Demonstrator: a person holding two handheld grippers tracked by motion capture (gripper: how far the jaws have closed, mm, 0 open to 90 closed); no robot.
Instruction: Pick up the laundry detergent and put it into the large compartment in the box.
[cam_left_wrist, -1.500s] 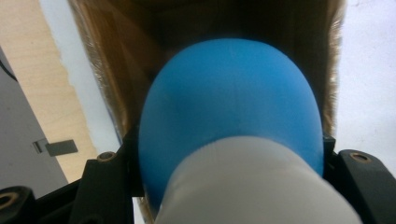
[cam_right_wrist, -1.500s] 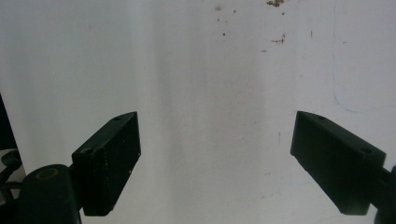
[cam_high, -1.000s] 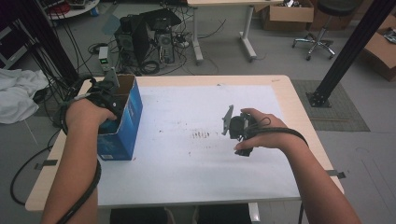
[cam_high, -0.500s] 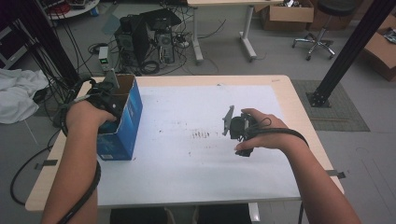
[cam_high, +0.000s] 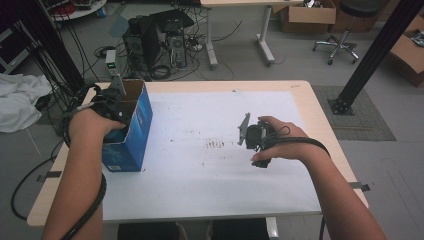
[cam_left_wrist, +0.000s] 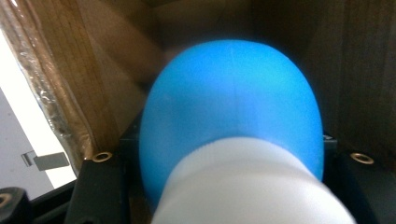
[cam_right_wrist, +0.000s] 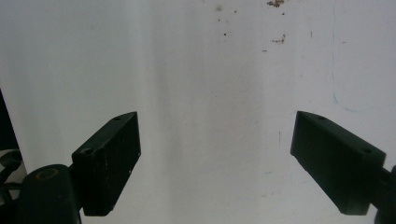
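While my left gripper reaches down inside the open blue cardboard box at the table's left edge, a blurred blue-and-white rounded object sits between its jaws, blue end pointing away; I cannot tell its identity. My right gripper hangs wide open over the white tabletop.

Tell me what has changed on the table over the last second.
Nothing visibly changed. The left tool is still at the open top of the blue cardboard box, with a blue and white object close in front of its camera inside the box. The right tool still hovers open over the white table cover, holding nothing.
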